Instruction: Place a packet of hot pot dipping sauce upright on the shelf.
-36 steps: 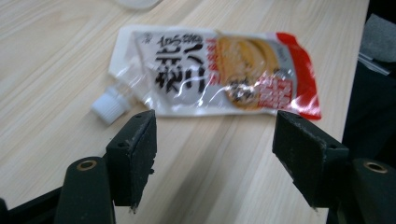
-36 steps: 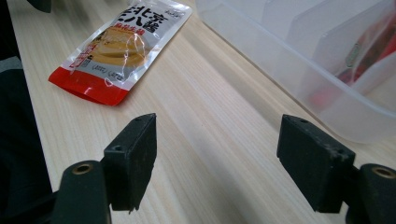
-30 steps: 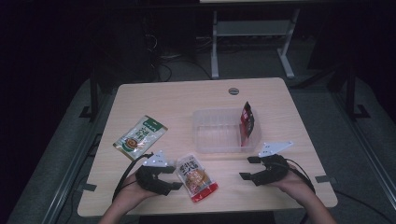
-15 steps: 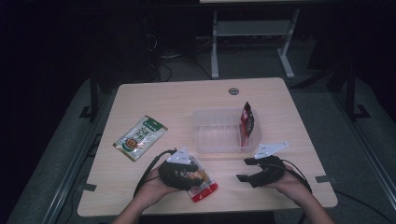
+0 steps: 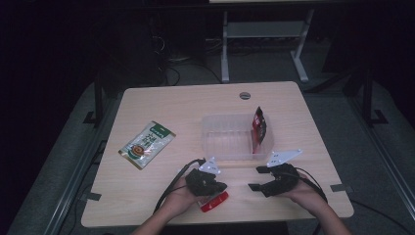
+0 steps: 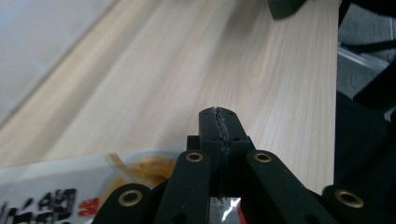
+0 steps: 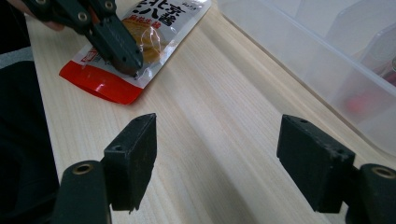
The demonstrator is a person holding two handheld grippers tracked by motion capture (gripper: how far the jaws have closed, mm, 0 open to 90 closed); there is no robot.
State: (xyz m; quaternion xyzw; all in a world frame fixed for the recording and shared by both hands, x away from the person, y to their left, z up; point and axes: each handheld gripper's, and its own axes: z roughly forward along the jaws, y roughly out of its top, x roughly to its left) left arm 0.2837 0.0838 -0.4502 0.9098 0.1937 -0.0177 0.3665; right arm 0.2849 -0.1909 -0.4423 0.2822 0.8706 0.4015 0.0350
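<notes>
Since the earlier frames, the left gripper [image 5: 218, 187] has been carried rightward across the near part of the desk [image 5: 161, 100] onto the red-edged snack packet [image 5: 214, 201], and its jaws have just been closing; in the left gripper view they are seen pressed flat together on the packet's foil edge [image 6: 226, 205]. From the right gripper view, the same gripper [image 7: 133, 69] is seen pinching the packet [image 7: 154, 42] near its clear window, with the packet lying flat on the wood. The left forearm is brought in from the bottom edge of the high view, the hand wrapped around the gripper body and angled toward the right, the cable looping back along the desk.

The right gripper [image 5: 255, 178] is kept where it was, close to the near right edge, held low by a hand whose wrist is laid on the desk. Its jaws are spread wide with nothing between them, and they are pointed left toward the packet.

Just beyond both grippers, a clear plastic tray [image 5: 220, 142] is set at the desk's middle, with a dark red packet [image 5: 259, 125] stood upright against its right end. Farther left, well apart from the tray, a green snack packet [image 5: 147, 144] is laid flat at a slant
</notes>
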